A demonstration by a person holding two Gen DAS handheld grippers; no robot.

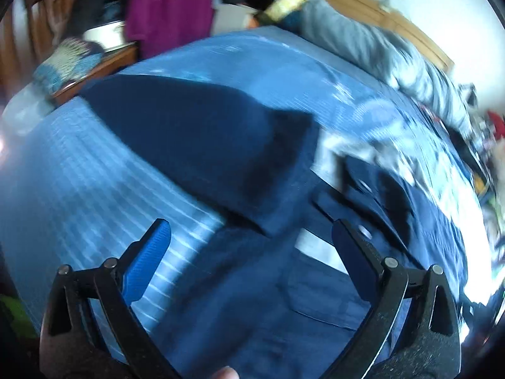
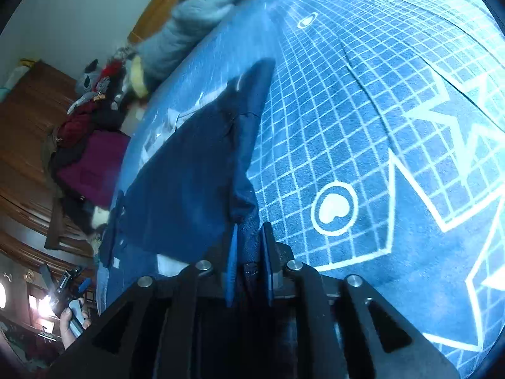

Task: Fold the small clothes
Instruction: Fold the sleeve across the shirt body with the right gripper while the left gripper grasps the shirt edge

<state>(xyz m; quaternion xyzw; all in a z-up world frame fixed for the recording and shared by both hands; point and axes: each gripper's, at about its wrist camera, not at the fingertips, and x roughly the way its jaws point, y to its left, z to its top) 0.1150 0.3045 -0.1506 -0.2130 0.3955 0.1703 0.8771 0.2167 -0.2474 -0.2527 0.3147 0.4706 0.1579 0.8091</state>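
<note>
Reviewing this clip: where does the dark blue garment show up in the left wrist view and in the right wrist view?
Left wrist view: the dark blue garment fills the centre and lower middle, spread on the bed under the open left gripper.
Right wrist view: it runs from the upper centre down to the bottom centre, where the right gripper is shut on its bunched edge.
Shared landmark: the grey quilt at the bed's far end.
</note>
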